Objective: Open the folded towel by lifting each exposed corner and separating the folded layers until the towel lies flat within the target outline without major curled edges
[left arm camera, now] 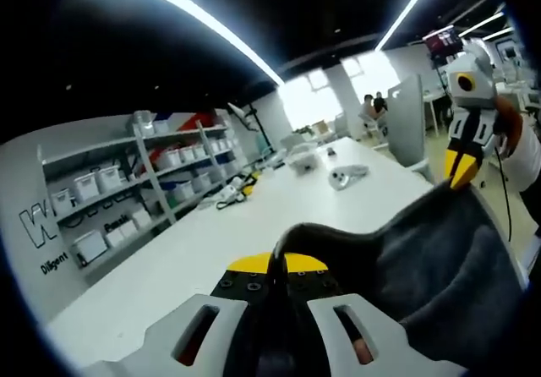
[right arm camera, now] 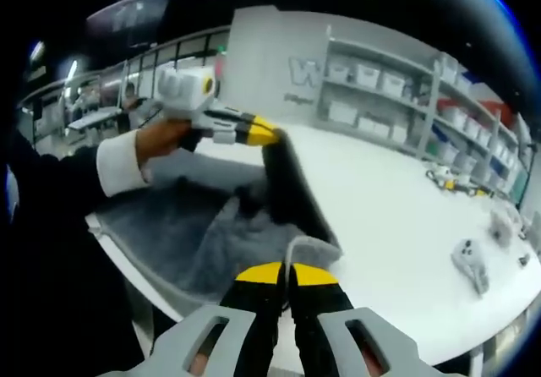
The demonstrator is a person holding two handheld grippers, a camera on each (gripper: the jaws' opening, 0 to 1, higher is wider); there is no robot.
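So both tongs are clamping down on the towel right now. In the left gripper view the left tongs (left arm camera: 276,269) are sitting pretty much closed, yellow tips pinched together on a dark edge of the towel (left arm camera: 439,267), which is draping off to the right of the jaws as a big grey fuzzy sheet. The right tongs (left arm camera: 459,167) are poking into that same view from the upper right, yellow tips biting the far top edge of the cloth, so the towel is hanging stretched between the two.

Same story from the other side: in the right gripper view the right tongs (right arm camera: 286,277) are squeezed closed on a pale rolled edge of the towel (right arm camera: 224,237), and the left tongs (right arm camera: 269,132) are coming in from the left, held by a hand (right arm camera: 165,140) with a white cuff and dark sleeve, gripping a dark fold that's rising up like a ridge. The rest of the cloth is sagging down onto the near corner of the white worktop (right arm camera: 397,216), still bunched and creased, part of it drooping over the edge.

Further out on the worktop, a couple of small grey gadgets (right arm camera: 470,263) are lying near the right side, well apart from the towel. Behind that, white shelves (left arm camera: 127,191) are holding rows of white bins along the wall, and bright strip lights are running across the dark ceiling.
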